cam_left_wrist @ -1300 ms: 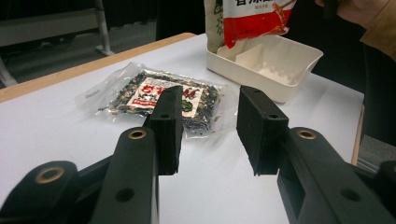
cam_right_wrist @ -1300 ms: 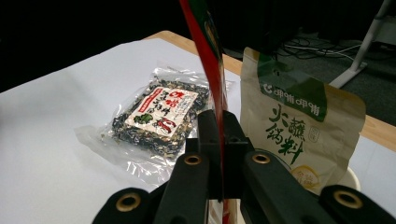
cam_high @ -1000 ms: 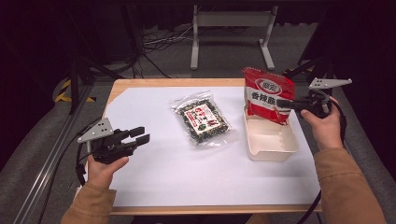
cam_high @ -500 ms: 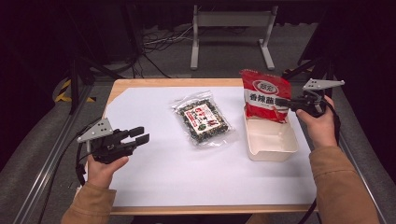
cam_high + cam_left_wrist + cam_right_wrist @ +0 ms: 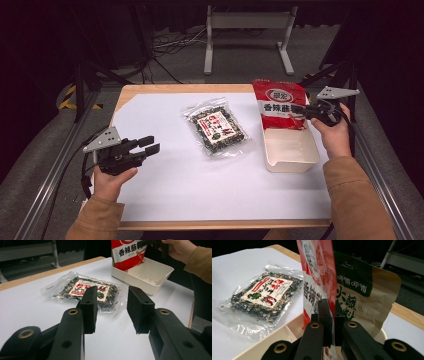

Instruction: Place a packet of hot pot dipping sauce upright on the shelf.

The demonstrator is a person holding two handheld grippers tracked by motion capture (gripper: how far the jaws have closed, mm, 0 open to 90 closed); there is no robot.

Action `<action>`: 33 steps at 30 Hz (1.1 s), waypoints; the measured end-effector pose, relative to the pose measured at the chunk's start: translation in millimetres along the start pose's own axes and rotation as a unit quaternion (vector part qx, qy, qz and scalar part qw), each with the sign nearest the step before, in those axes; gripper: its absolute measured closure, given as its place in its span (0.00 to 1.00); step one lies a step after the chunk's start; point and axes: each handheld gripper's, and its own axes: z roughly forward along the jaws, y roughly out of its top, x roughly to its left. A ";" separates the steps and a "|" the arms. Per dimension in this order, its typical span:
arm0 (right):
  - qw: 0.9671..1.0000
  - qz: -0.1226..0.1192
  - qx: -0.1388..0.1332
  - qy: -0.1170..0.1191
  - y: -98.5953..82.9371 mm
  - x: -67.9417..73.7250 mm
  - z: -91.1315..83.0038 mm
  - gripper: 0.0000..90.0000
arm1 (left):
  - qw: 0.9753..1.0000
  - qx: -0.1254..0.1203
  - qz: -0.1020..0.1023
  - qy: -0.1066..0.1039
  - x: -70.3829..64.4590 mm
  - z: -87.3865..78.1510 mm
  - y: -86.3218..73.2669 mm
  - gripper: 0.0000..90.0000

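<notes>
A red snack bag (image 5: 278, 104) stands upright at the far end of the white bin (image 5: 295, 156), and my right gripper (image 5: 300, 110) is shut on its edge. In the right gripper view the red snack bag (image 5: 322, 280) is pinched between the jaws, with a brown and green bag (image 5: 364, 295) right behind it. A clear packet of dark seaweed snack (image 5: 216, 127) lies flat on the white sheet mid-table. My left gripper (image 5: 150, 145) hovers open at the left, its jaws facing the clear packet (image 5: 87, 290) in the left gripper view.
The white sheet (image 5: 165, 185) covers most of the wooden table (image 5: 185, 89). A metal stand (image 5: 247, 22) and cables lie on the floor beyond the far edge. Rails run along both sides of the table.
My right gripper has carried the red bag a little toward the far end of the bin. The left gripper has stayed in place.
</notes>
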 end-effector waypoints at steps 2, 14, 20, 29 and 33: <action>1.000 0.000 -0.001 -0.003 -1.6 -0.6 1.1 0.99 | 1.000 -0.001 0.001 0.000 0.0 -0.2 0.1 0.67; 0.999 -0.022 0.009 -0.033 -14.8 3.2 7.1 0.98 | 1.000 -0.002 0.000 -0.001 0.6 -0.4 -0.1 0.67; 0.998 0.003 0.042 -0.054 -21.4 6.0 7.2 0.98 | 1.000 -0.001 0.004 0.000 0.7 0.4 0.1 0.67; 0.994 0.031 0.072 -0.071 -28.3 7.3 9.0 0.99 | 1.000 0.001 -0.001 -0.001 0.4 1.1 0.0 0.67; 0.994 0.033 0.076 -0.077 -29.7 8.9 9.5 0.99 | 1.000 0.003 -0.001 -0.001 0.1 2.5 0.2 0.67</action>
